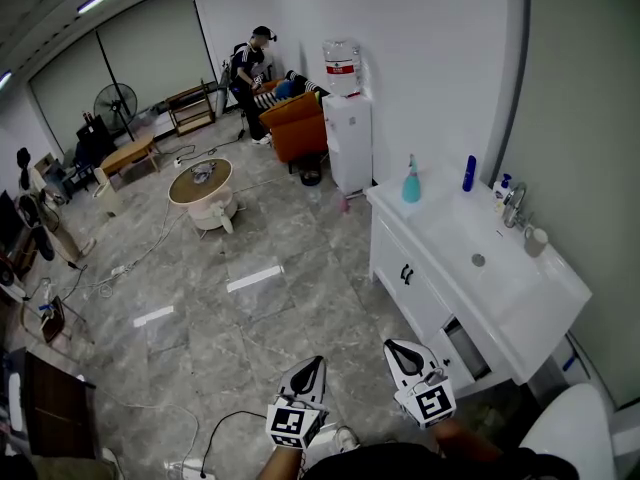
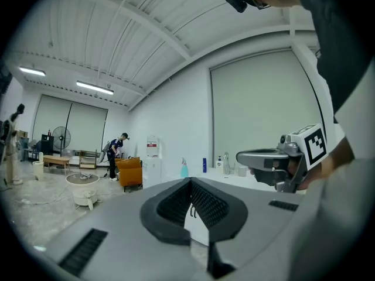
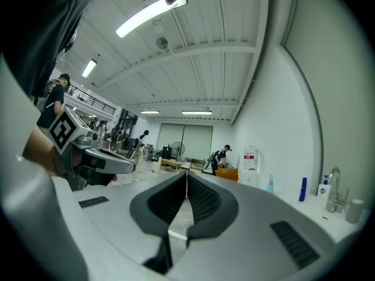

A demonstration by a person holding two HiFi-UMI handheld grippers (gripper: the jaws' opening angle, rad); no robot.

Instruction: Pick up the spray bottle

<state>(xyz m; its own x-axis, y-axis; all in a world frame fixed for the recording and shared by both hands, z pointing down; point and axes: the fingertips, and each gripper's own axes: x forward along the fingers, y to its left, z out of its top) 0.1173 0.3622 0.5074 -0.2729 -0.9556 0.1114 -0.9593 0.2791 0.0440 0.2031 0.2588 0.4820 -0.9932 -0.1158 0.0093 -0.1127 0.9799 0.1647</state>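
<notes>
The teal spray bottle (image 1: pixel 411 182) stands upright at the far left end of the white vanity counter (image 1: pixel 440 230), well ahead of both grippers. It is small in the left gripper view (image 2: pixel 184 168) and in the right gripper view (image 3: pixel 269 184). My left gripper (image 1: pixel 312 362) and right gripper (image 1: pixel 399 347) are held side by side over the floor, near the vanity's front corner. In their own views the left gripper (image 2: pixel 190 184) and the right gripper (image 3: pixel 186 178) both have their jaws shut with nothing between them.
On the counter stand a blue bottle (image 1: pixel 469 173), a faucet (image 1: pixel 514 206) over the sink and a cup (image 1: pixel 536 240). A water dispenser (image 1: pixel 347 128) is beyond the vanity, with an orange chair (image 1: pixel 298 128), a person (image 1: pixel 250 78) and a round table (image 1: pixel 202 188). A toilet (image 1: pixel 570 438) sits at lower right.
</notes>
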